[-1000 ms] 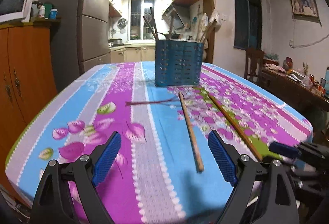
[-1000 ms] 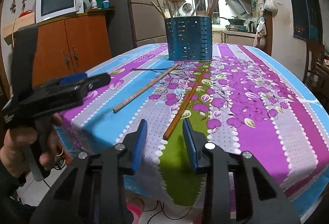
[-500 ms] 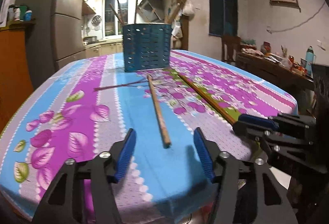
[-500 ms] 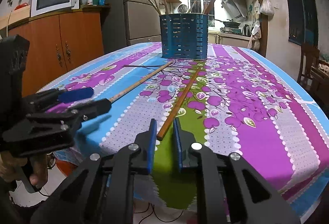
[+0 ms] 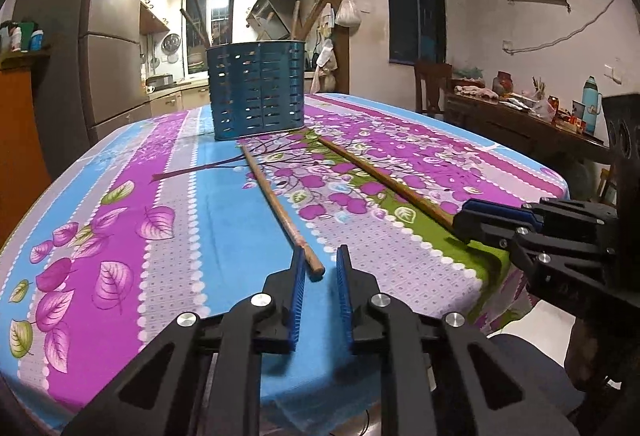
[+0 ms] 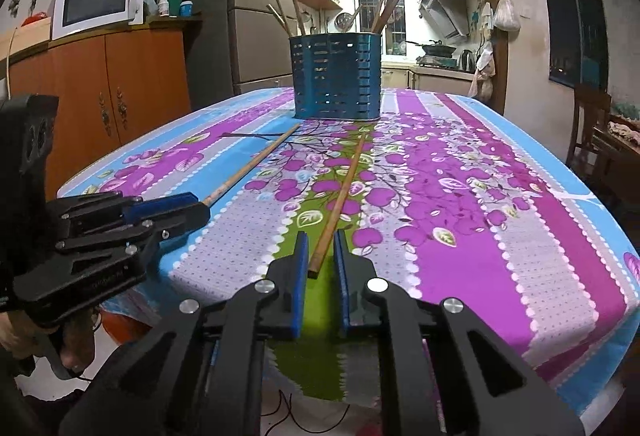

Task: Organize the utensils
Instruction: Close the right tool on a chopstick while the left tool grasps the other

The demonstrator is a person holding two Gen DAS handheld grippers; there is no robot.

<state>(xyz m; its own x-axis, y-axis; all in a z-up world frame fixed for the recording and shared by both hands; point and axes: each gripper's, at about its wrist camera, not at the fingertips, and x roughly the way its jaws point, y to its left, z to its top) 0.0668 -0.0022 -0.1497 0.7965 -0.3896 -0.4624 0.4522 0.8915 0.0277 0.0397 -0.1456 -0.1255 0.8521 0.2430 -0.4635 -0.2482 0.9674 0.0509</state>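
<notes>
Two wooden chopsticks lie on the flowered tablecloth (image 5: 224, 228), pointing at a blue perforated holder (image 5: 256, 91) (image 6: 336, 75) that has several sticks in it. The near end of the left chopstick (image 5: 276, 203) (image 6: 248, 171) lies between the pads of my left gripper (image 5: 320, 260) (image 6: 200, 209). Its jaws are closing, with a gap still showing on the stick's right side. My right gripper (image 6: 322, 240) (image 5: 460, 226) is shut on the near end of the right chopstick (image 6: 340, 191) (image 5: 384, 179).
Both grippers are at the table's near edge. An orange cabinet (image 6: 132, 103) with a microwave (image 6: 96, 3) stands to the left and a fridge (image 6: 256, 15) behind it. A chair (image 6: 588, 123) and a cluttered sideboard (image 5: 520, 115) are on the right.
My left gripper came forward and down to the left chopstick's end and its jaws narrowed from wide apart. The right gripper's jaws drew in on its chopstick and it hardly moved.
</notes>
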